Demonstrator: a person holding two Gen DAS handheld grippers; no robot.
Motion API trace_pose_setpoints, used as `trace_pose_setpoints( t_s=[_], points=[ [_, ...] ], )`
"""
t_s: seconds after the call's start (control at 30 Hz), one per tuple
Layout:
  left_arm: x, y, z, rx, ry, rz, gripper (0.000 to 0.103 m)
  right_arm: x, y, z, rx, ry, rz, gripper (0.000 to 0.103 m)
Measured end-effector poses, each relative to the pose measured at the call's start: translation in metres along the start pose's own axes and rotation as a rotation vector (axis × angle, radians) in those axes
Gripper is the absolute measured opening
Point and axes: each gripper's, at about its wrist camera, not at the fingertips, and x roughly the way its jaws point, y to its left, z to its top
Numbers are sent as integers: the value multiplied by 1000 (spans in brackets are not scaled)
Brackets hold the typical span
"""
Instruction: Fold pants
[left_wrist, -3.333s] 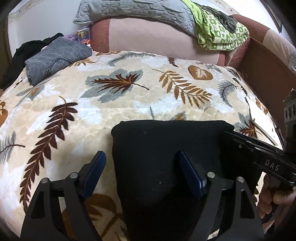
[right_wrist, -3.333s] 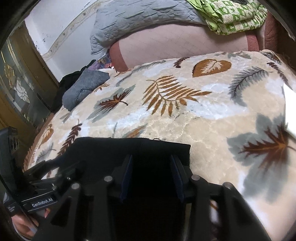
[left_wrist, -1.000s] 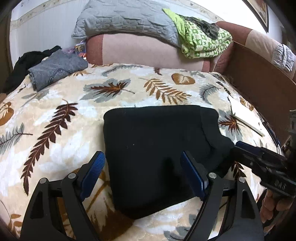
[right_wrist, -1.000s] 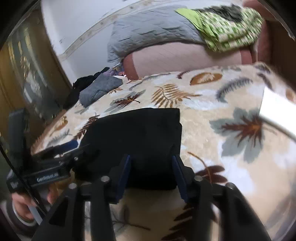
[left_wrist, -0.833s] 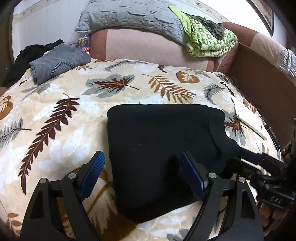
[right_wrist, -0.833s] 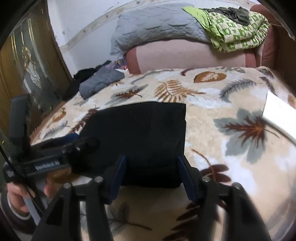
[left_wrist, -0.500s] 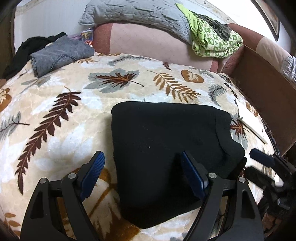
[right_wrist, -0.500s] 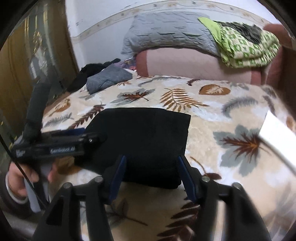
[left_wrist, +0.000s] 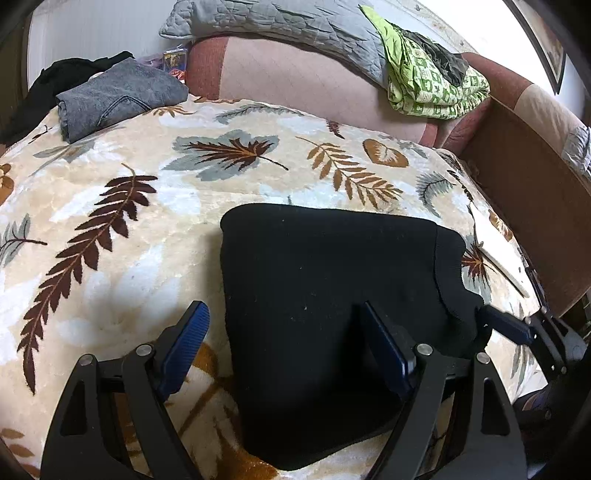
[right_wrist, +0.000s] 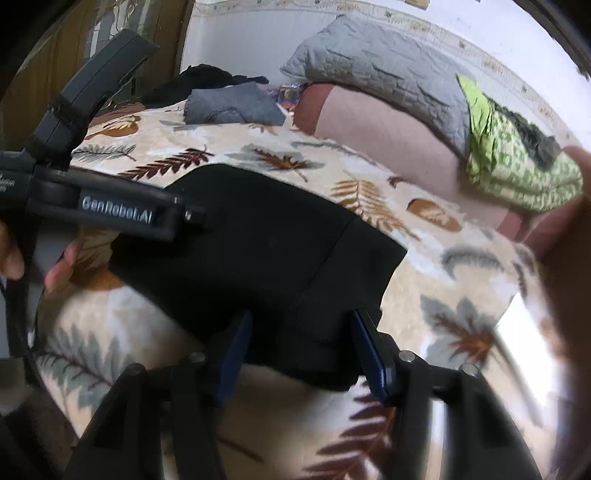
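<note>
The black pants (left_wrist: 332, 288) lie folded into a thick rectangle on the leaf-patterned blanket (left_wrist: 110, 206). My left gripper (left_wrist: 282, 310) hovers open and wide over their near left part. Its left finger stands over bare blanket and its right finger over the cloth. In the right wrist view the pants (right_wrist: 266, 243) fill the middle. My right gripper (right_wrist: 301, 321) is half open at their near right corner, with the cloth's edge lying between its fingers, and I see no squeeze on it. The right gripper (left_wrist: 509, 328) also shows beside that corner.
Folded grey jeans (left_wrist: 118, 99) and a black clothing heap (left_wrist: 66, 74) sit at the far left. A grey quilted pillow (left_wrist: 277, 26) and a green patterned cloth (left_wrist: 432, 88) rest on the pink bolster (left_wrist: 295, 81). A wooden bed side (left_wrist: 524, 177) and a white sheet (left_wrist: 498, 254) are on the right.
Both grippers have drawn back from the pants since the oldest frames. In the last second the right gripper rolled and slid along the near edge. The left one barely moved.
</note>
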Motion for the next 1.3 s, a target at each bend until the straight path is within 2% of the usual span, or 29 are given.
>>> trace_pose_setpoints(
  t_s=[0.07, 0.1, 0.13, 0.23, 0.33, 0.43, 0.53, 0.63, 0.77, 0.83, 0.9, 0.97, 1.07, 1.13, 1.17, 1.2, 1.27, 1.3],
  points=[
    [1, 0, 0, -1, 3, -1, 84, 6, 1, 3, -6, 6, 7, 55],
    [1, 0, 0, 0, 3, 0, 84, 9, 0, 4, -3, 10, 15, 48],
    [1, 0, 0, 1, 4, 1, 84, 10, 0, 5, 6, 9, 33, 28],
    [2, 1, 0, -3, 6, -1, 84, 3, -6, 6, 57, -3, 80, 13],
    [-1, 1, 1, -2, 0, -1, 84, -11, -11, 8, 97, -27, 113, 12],
    [-6, 0, 1, -1, -15, -10, 84, -23, -7, 6, 84, -38, 113, 12],
    [-4, -2, 1, 10, -8, 1, 84, -14, -2, -2, 61, 4, 104, 12],
    [0, -1, -1, 6, 11, 1, 84, 0, -6, -10, 110, 41, 133, 14],
    [0, 0, 0, 9, 9, 13, 84, -15, -25, -4, 225, 12, 208, 35],
    [1, 0, 0, 7, 12, 15, 84, -24, -43, -3, 326, -17, 261, 46],
    [2, 0, 0, 3, 14, 11, 84, -25, -56, -2, 405, -27, 290, 49],
    [3, -1, 0, 8, 14, 10, 84, -17, -71, 0, 483, -14, 259, 49],
    [4, -3, -1, 20, 10, 14, 84, 5, -84, 4, 534, 25, 181, 50],
    [5, -4, -2, 25, 10, 14, 85, 26, -91, 6, 562, 70, 176, 51],
    [6, -4, -2, 26, 10, 15, 85, 38, -92, 6, 571, 90, 191, 49],
    [7, -4, -1, 25, 11, 14, 85, 46, -93, 5, 580, 99, 205, 39],
    [9, -2, -1, 21, 16, 13, 85, 54, -95, 5, 601, 92, 216, 30],
    [9, -1, -1, 18, 16, 10, 85, 54, -97, 7, 600, 77, 216, 16]
  ],
)
